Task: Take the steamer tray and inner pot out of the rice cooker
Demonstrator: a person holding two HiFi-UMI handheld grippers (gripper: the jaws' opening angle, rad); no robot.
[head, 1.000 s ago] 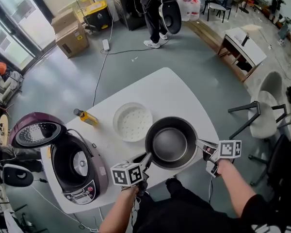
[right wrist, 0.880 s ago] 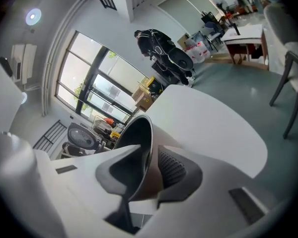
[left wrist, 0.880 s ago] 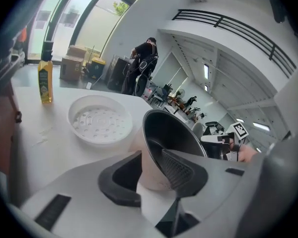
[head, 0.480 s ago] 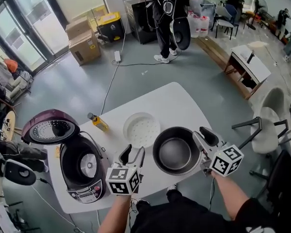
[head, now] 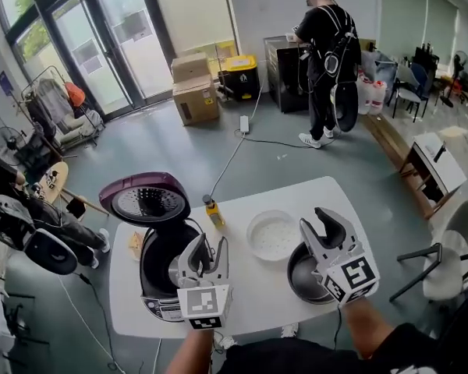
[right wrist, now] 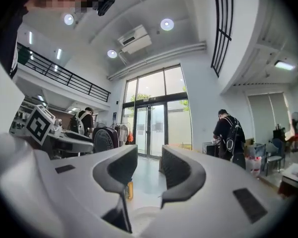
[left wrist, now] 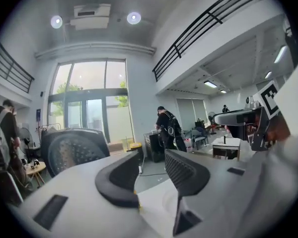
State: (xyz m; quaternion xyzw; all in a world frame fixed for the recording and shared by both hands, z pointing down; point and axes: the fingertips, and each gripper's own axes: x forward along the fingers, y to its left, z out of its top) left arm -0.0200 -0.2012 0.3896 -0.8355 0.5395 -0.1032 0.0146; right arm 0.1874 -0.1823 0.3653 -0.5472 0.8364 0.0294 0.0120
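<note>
Nearest the camera, the left gripper [head: 207, 249] and the right gripper [head: 335, 223] are both lifted level above the near edge of the white counter [head: 249, 291], where a second ago they were low and clamped on opposite sides of the pot's rim. The left gripper's fingers [left wrist: 120, 178] have just sprung apart and eased slightly back in. The right gripper's fingers [right wrist: 183, 175] have just opened and stand spread. Each gripper's own view shows only the room through the gap, so neither holds anything. Just beyond and below the right gripper, the dark inner pot [head: 300, 275] now sits upright on the counter at the near right, partly hidden by that gripper. The white perforated steamer tray [head: 273, 234] lies flat just beside it, a little farther and to the left. At the near left the purple rice cooker [head: 160, 267] stands with its lid [head: 144, 201] raised and its cavity dark and apparently empty. A yellow bottle [head: 213, 211] stands between the lid and the tray. Judging by this, both parts are out and the task looks finished, and the raised grippers read as a retreat. Far across the grey floor are cardboard boxes [head: 195, 92] and a person [head: 327, 61] with their back turned.
</note>
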